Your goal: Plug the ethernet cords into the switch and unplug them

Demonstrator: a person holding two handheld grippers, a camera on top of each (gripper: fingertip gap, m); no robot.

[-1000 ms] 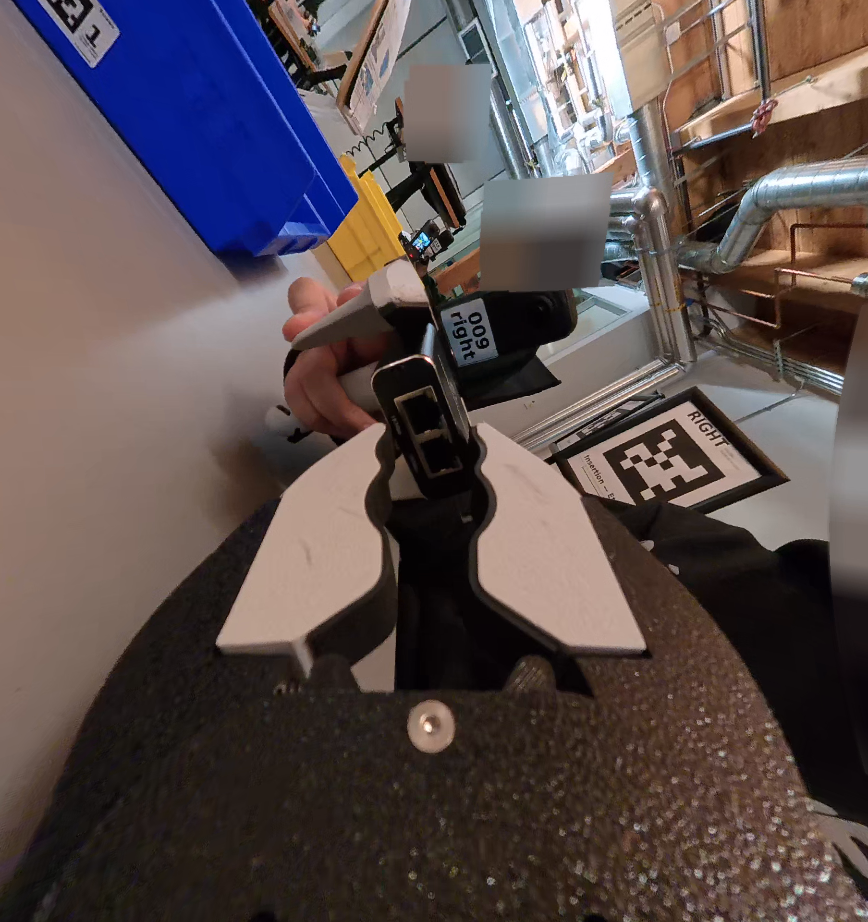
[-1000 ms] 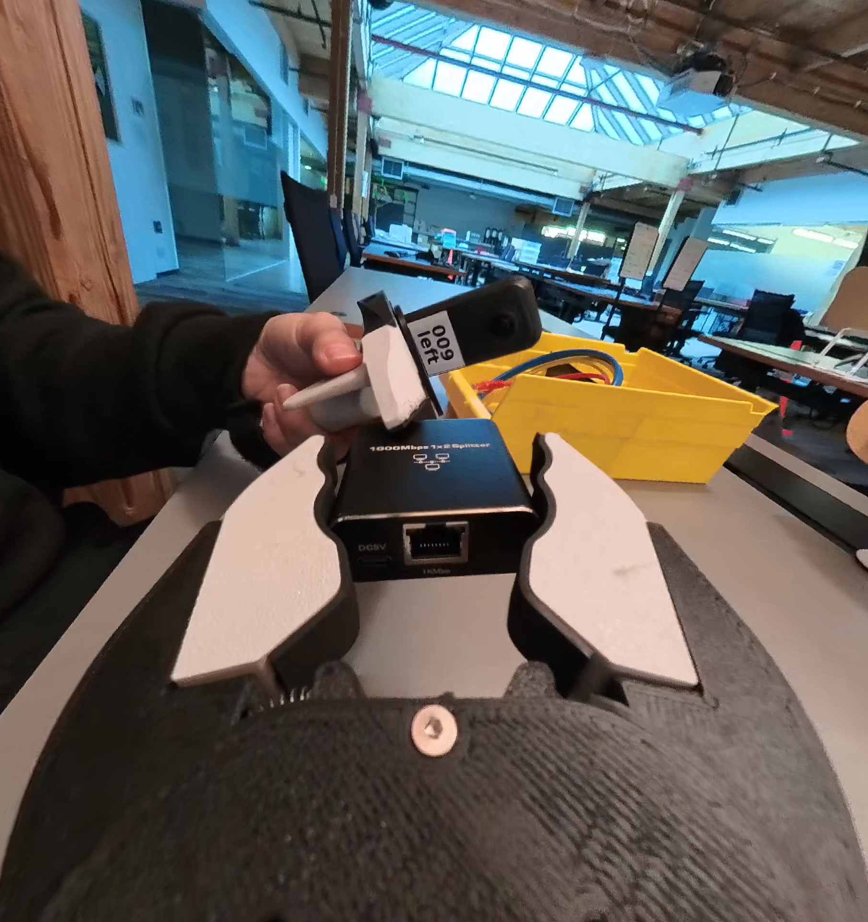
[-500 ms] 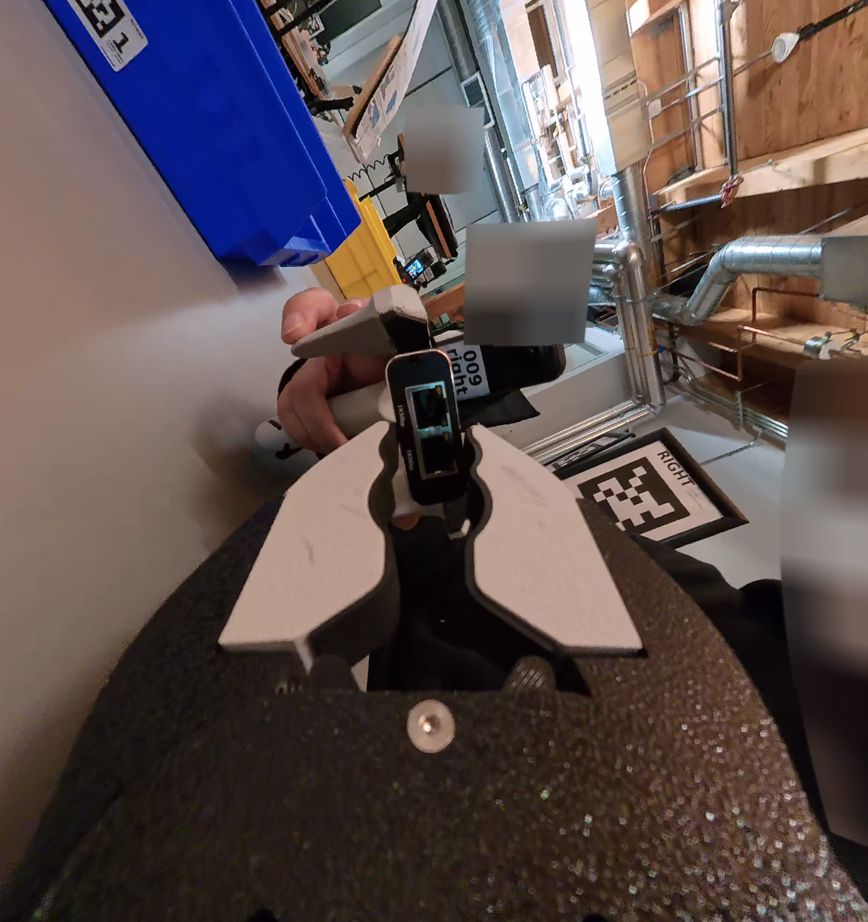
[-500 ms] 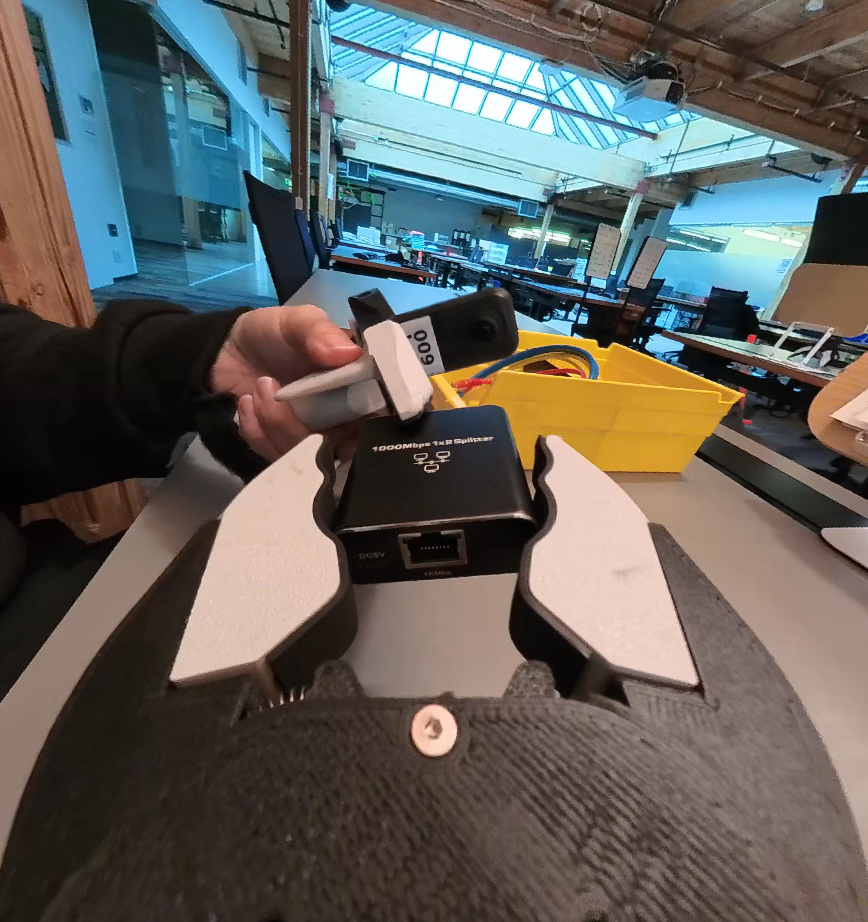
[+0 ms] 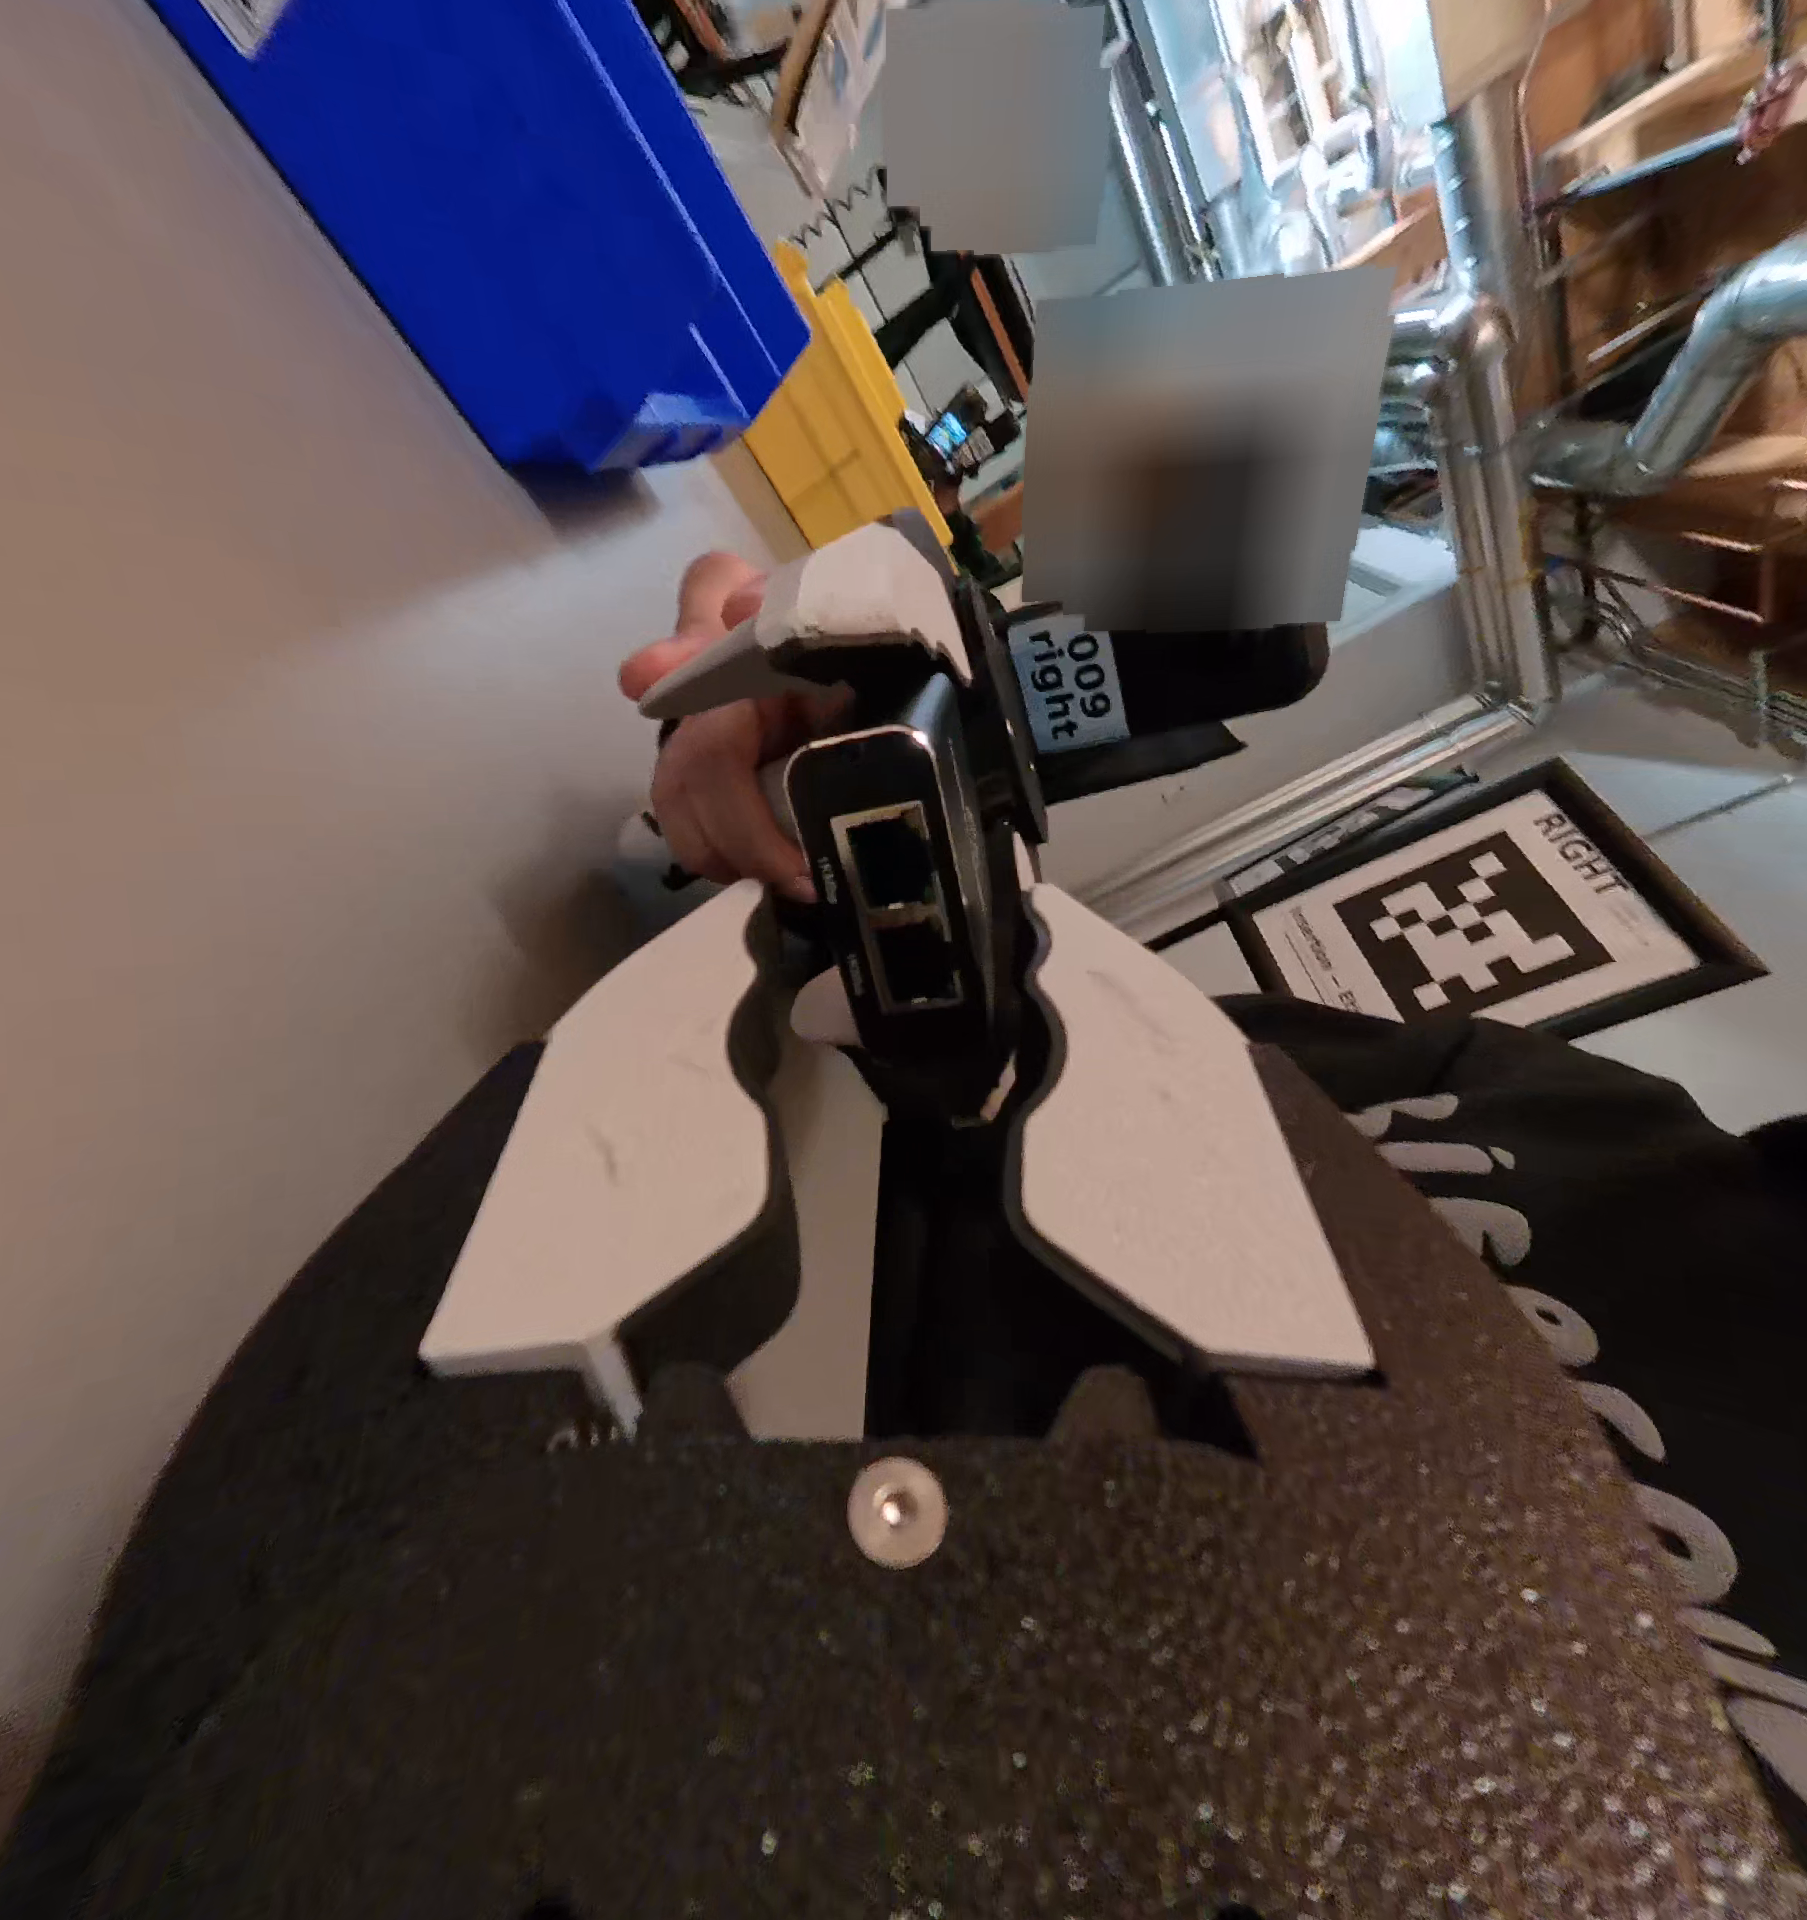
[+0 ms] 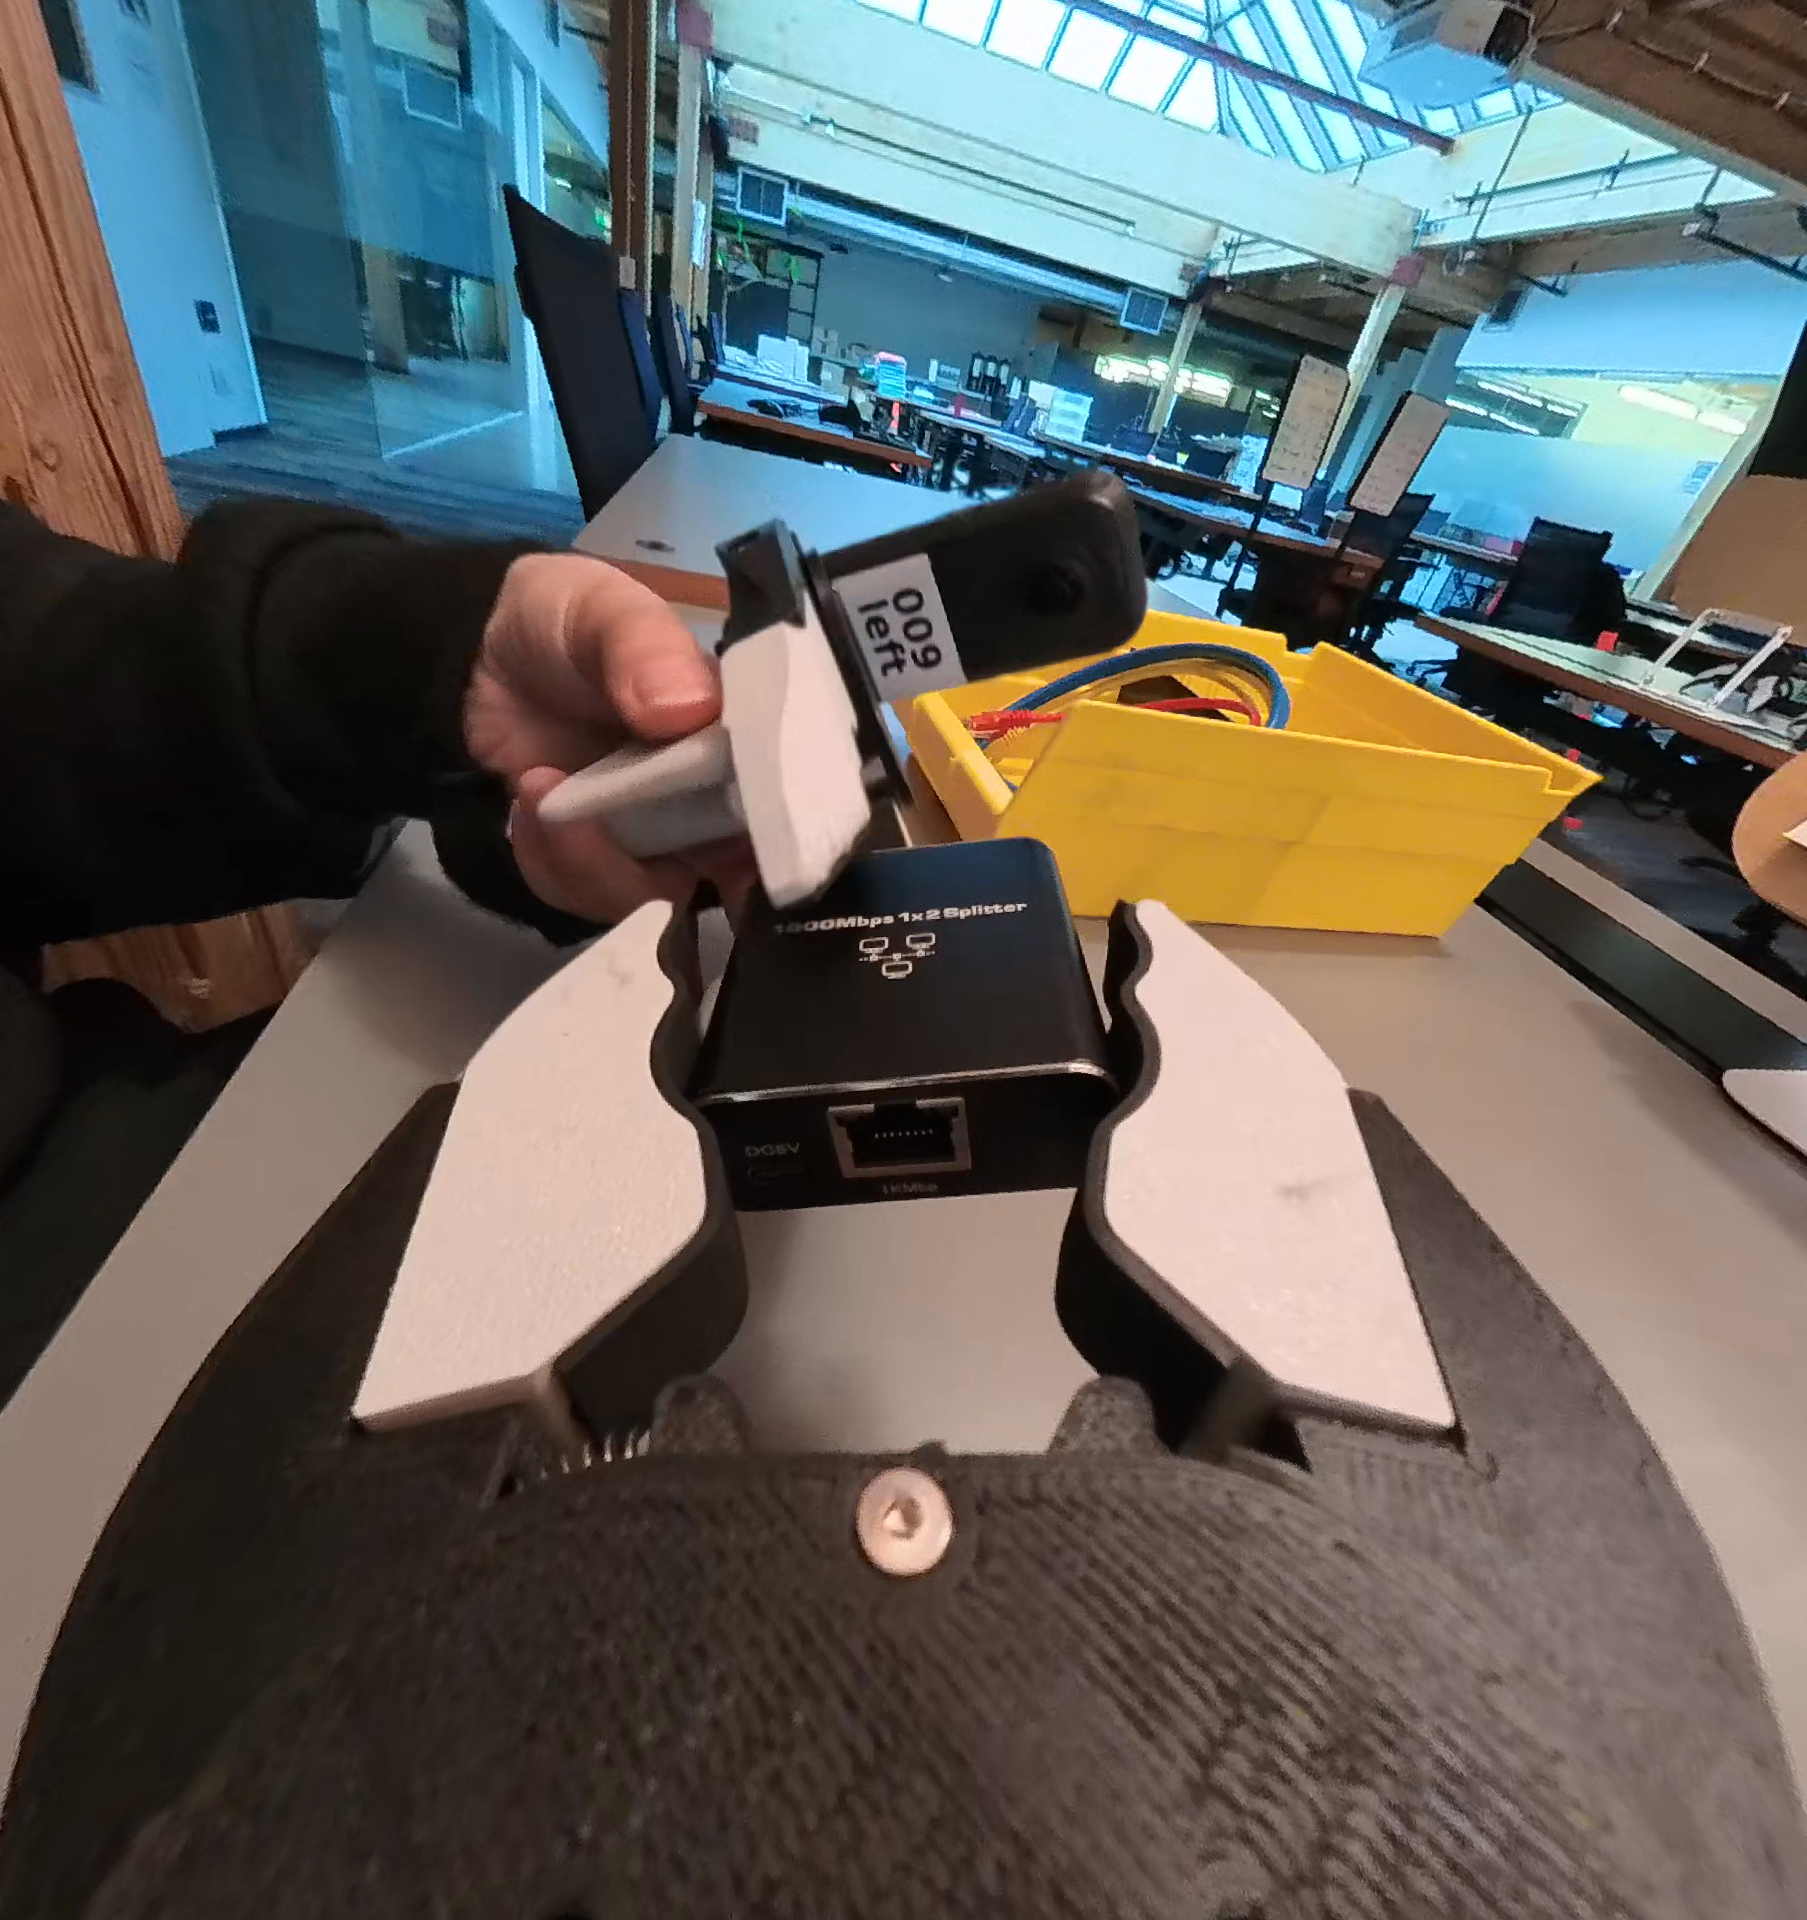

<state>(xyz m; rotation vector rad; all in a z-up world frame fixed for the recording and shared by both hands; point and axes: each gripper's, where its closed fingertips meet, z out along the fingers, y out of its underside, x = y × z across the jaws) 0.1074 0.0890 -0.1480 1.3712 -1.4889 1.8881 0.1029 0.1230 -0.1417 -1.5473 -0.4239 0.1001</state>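
The black switch [image 6: 904,1003] is clamped by its sides between the fingers of my right gripper [image 6: 899,935], above the grey table [image 6: 1501,1164], its single-port end facing the camera. In the left wrist view the switch [image 5: 894,914] shows its two-port end, empty. My left gripper [image 5: 894,935] is turned on its side and open, its fingertips flanking that end above and below with a small gap. One of its white fingers [image 6: 795,748] reaches over the switch's far edge. Blue and red ethernet cords [image 6: 1138,696] lie in a yellow bin [image 6: 1242,831].
A blue bin [image 5: 483,208] and the yellow bin [image 5: 826,447] stand on the table behind the switch. A framed marker card [image 5: 1501,935] lies near the table edge. A white sheet [image 6: 1803,1122] and a wooden board [image 6: 1803,831] sit at the far right.
The left gripper has closed in on the switch. Its jaws have widened a little and now flank the two-port end. The right gripper keeps its hold.
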